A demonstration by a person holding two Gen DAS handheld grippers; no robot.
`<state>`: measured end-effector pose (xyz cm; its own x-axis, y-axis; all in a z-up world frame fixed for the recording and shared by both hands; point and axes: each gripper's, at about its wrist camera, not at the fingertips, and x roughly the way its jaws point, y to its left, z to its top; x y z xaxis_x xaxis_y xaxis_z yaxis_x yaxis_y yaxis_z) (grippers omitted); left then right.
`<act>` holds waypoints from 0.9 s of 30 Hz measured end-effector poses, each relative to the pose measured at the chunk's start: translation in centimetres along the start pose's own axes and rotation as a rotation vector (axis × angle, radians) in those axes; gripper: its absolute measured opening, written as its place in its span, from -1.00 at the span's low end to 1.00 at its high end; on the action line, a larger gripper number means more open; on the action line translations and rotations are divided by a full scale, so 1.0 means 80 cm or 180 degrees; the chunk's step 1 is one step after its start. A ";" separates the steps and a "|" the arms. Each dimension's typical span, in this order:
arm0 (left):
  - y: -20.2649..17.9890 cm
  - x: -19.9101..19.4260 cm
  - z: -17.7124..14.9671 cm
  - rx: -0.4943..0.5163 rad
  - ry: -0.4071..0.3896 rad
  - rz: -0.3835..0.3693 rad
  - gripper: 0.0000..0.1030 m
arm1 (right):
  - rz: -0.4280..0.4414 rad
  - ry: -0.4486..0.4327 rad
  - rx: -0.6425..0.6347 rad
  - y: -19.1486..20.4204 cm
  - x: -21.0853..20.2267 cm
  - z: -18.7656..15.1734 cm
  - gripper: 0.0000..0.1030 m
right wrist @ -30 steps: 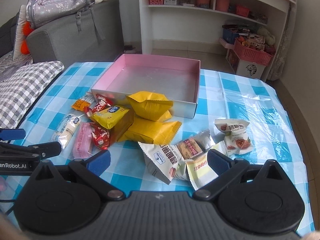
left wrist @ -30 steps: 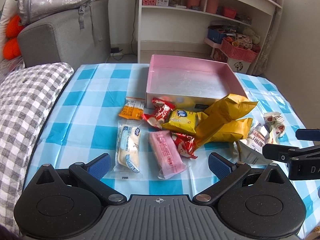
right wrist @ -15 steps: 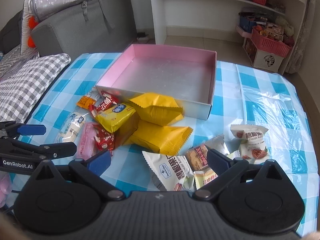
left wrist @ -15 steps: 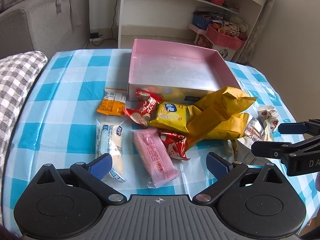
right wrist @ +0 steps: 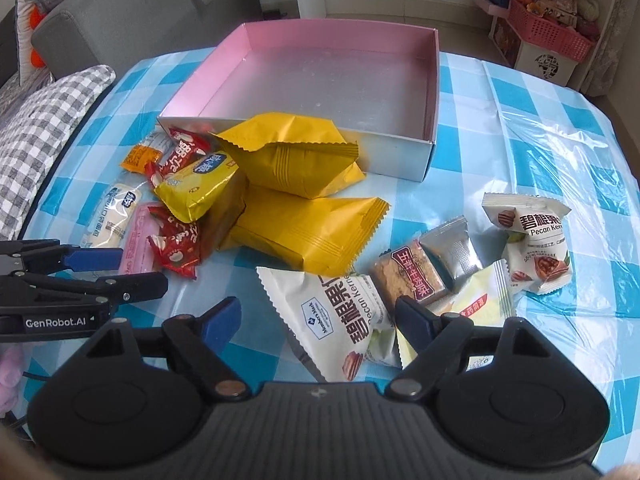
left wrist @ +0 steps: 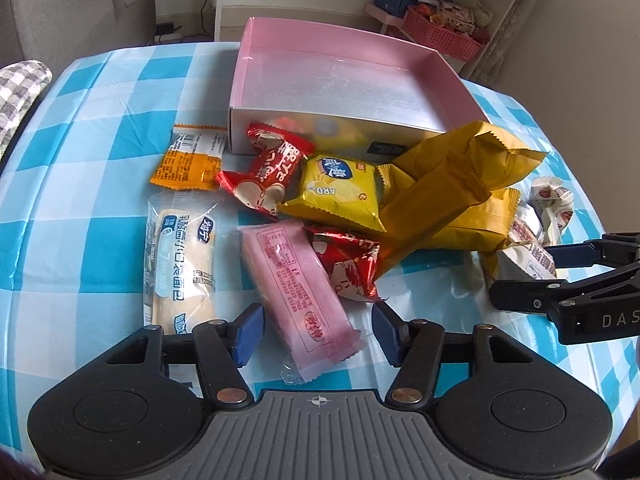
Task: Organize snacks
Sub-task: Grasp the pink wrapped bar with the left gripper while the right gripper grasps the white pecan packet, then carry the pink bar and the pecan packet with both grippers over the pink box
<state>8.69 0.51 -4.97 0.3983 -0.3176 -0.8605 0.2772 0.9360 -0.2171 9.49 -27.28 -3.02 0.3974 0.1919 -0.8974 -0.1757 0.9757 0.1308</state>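
The left gripper (left wrist: pixel 316 334) is closing around the pink snack bar (left wrist: pixel 294 294), pads not yet touching. The right gripper (right wrist: pixel 316 320) closes over a white pecan packet (right wrist: pixel 334 320), near the pink box (right wrist: pixel 432 92).

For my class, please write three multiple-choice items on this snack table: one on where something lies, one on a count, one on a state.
1. Where does the pink wrapped bar lie?
A. inside the box
B. on the tablecloth between the left gripper's jaws
C. on the shelf

2. How many large plain yellow packets are piled in front of the box?
A. two
B. four
C. none

3. What state is the pink box in?
A. closed with a lid
B. full of snacks
C. open, with no snack inside

Answers:
1 B: the bar's near end sits between the closing blue pads, which are not yet pressing on it.
2 A: one leans on the other.
3 C: only its bare silver floor shows.
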 end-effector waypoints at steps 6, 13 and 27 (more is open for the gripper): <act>0.000 0.005 0.002 0.0039 -0.0022 0.0096 -0.13 | -0.0077 0.0038 -0.0028 -0.001 0.005 0.000 0.46; 0.000 0.002 0.002 0.0007 -0.0034 0.0227 -0.39 | -0.0260 -0.0043 -0.0129 0.001 0.004 0.000 0.09; 0.003 -0.024 -0.003 -0.0062 -0.0110 0.0144 -0.42 | -0.0201 -0.0153 -0.0009 -0.006 -0.016 0.000 -0.10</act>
<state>7.79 1.37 -3.52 0.4400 -0.2795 -0.8534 0.2412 0.9522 -0.1875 9.07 -28.00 -1.90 0.4505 0.1350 -0.8825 -0.1514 0.9857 0.0736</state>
